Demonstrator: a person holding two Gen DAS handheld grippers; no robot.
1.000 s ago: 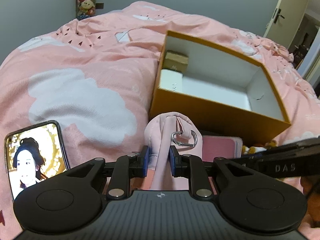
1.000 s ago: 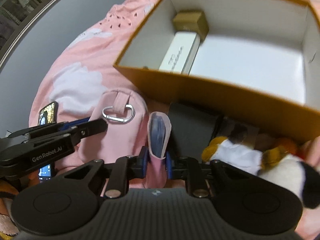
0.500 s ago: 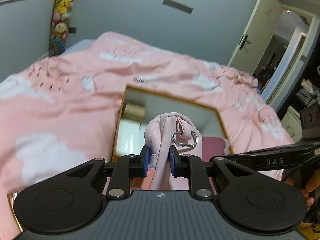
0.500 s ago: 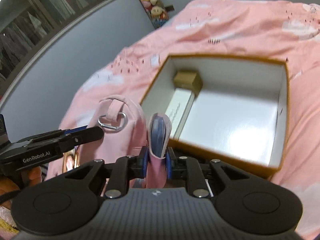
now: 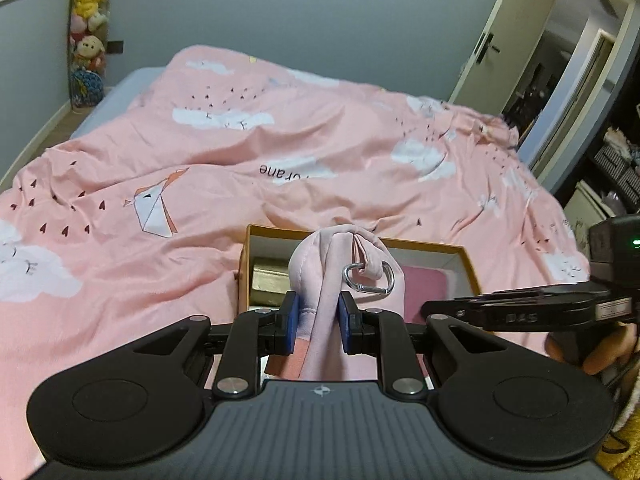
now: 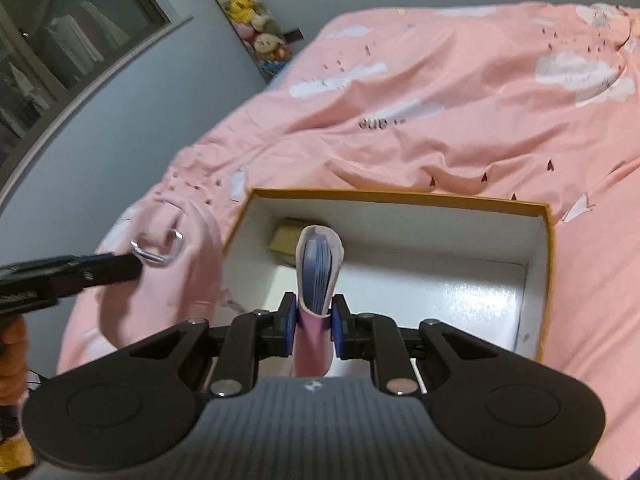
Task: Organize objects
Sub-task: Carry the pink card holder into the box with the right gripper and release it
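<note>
The left gripper [image 5: 318,322] has its jaws nearly closed, its blue pads pinching a fold of the pink bag [image 5: 340,268] near the silver clip [image 5: 370,278] on its loop. The right gripper [image 6: 314,326] is likewise closed tight, on the bag's other end, where a bluish lining [image 6: 318,268] shows inside the pink fabric. The bag hangs between the two grippers above the near edge of the open orange box [image 6: 550,248], which sits on the pink bedspread [image 5: 280,152]. A small gold box [image 5: 270,286] lies in the box's far left corner.
</note>
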